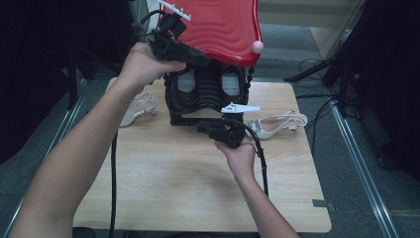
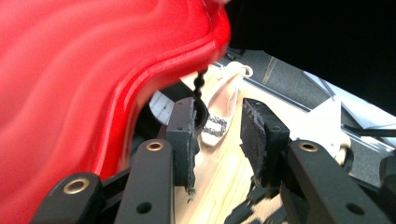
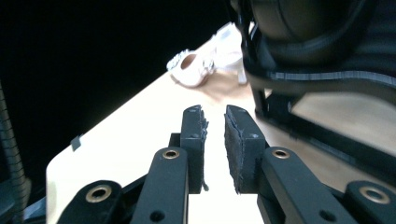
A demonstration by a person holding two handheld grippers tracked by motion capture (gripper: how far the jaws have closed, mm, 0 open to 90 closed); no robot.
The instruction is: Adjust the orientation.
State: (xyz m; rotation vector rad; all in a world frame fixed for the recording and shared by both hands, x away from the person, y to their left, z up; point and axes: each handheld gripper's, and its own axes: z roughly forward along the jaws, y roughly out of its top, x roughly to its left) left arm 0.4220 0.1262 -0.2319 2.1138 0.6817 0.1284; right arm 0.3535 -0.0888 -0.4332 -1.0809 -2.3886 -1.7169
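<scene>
Rack [image 1: 198,99], black, stands at far middle of wooden table [image 1: 198,173] w/ a wavy red lid [image 1: 223,25] raised over it; no readable writing. Left gripper [image 1: 190,55] sits at lid's underside edge, jaws apart, gripping nothing. Right gripper [image 1: 208,127] is low by rack's base, jaws nearly closed w/ narrow gap, empty. White heeled shoe [image 1: 280,123] lies right of rack, another shoe [image 1: 141,106] left.

Shoes [image 1: 138,106] [image 1: 277,124] flanking rack [image 1: 208,94] on table [image 1: 188,173]
</scene>
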